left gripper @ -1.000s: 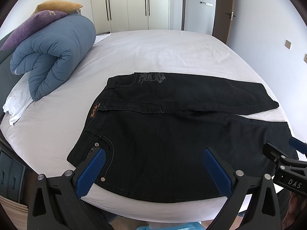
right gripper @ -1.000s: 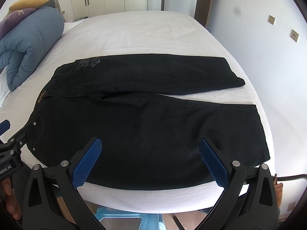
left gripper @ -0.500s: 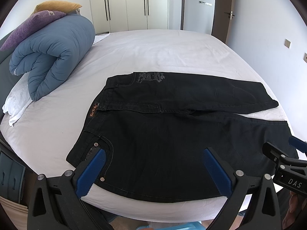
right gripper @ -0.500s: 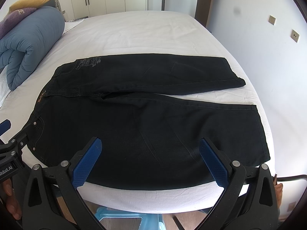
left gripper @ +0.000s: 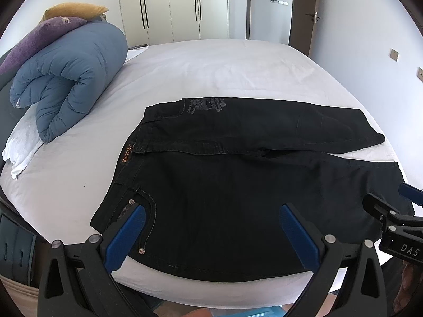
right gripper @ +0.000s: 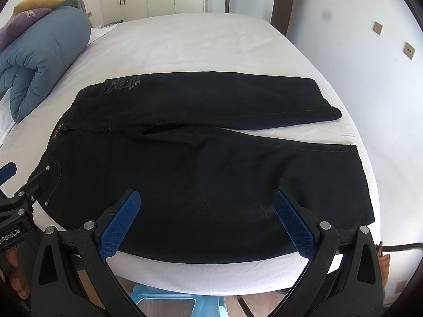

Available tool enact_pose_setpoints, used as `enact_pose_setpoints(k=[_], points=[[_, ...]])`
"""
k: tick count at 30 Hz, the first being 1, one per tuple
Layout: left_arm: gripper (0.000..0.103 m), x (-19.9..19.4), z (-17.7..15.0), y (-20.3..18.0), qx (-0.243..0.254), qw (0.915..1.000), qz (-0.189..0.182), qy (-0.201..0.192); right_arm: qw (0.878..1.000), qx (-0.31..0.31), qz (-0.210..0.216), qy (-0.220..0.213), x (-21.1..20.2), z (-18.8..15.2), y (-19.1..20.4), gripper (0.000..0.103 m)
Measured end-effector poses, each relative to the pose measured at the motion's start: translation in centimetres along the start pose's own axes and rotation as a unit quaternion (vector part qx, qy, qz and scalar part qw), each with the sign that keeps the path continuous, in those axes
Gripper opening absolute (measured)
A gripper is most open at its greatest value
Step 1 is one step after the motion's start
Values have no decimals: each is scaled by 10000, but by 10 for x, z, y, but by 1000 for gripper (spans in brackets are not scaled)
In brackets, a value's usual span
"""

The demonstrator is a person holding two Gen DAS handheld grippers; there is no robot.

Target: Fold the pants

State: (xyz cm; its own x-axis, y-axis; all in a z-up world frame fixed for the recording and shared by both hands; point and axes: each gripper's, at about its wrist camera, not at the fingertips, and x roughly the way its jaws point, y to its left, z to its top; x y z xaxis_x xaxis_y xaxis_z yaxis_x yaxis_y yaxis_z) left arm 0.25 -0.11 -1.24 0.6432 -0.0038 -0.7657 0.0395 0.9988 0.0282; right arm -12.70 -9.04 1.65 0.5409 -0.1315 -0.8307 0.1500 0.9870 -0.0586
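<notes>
Almost nothing has changed since a second ago: both views frame the bed the same way, with only a slight drift in the left wrist view, and the garment lies exactly as it did. Neither tool has closed or touched the cloth.

The left gripper (left gripper: 212, 223) hangs with its blue-padded fingers (left gripper: 125, 237) spread wide above the near hip of the black denim pants (left gripper: 238, 190), gripping nothing. The right gripper (right gripper: 206, 212) is likewise spread wide — its blue pads (right gripper: 293, 224) frame the near leg without contact. Each tool shows at the edge of the other's view, the left one just beside the waist end and the right one just beside the cuff end.

The pants lie flat on the white-sheeted bed (left gripper: 224, 66), near its front edge, waistband to the left and cuffs to the right. The legs are laid open in a shallow V: the far leg runs straight across, the near leg angles toward the front edge, and a wedge of sheet shows between the cuffs. A grey printed emblem (left gripper: 207, 104) sits on the far hip, a small tan label (left gripper: 126, 154) on the waistband, and metal rivets mark the near pocket.

A rolled blue quilted duvet (left gripper: 68, 79) rests at the left end of the bed, well apart from the pants — a purple cushion (left gripper: 39, 37) and a mustard cushion (left gripper: 74, 10) are stacked on it.
</notes>
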Motion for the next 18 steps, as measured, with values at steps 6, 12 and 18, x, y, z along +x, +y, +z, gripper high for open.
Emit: enact_pose_setpoints(k=[6,12,18], points=[[103,15,12,10,93,9999,-48,12,9999,-75,38,91,14,7,4,103],[103,39,29,14,564,9974,-450,-59,9990,-280,324,142,36,27,12,103],[103,94,59,31,741,9925,-654,722,9880,-943,1222,3,65,72,21,103]])
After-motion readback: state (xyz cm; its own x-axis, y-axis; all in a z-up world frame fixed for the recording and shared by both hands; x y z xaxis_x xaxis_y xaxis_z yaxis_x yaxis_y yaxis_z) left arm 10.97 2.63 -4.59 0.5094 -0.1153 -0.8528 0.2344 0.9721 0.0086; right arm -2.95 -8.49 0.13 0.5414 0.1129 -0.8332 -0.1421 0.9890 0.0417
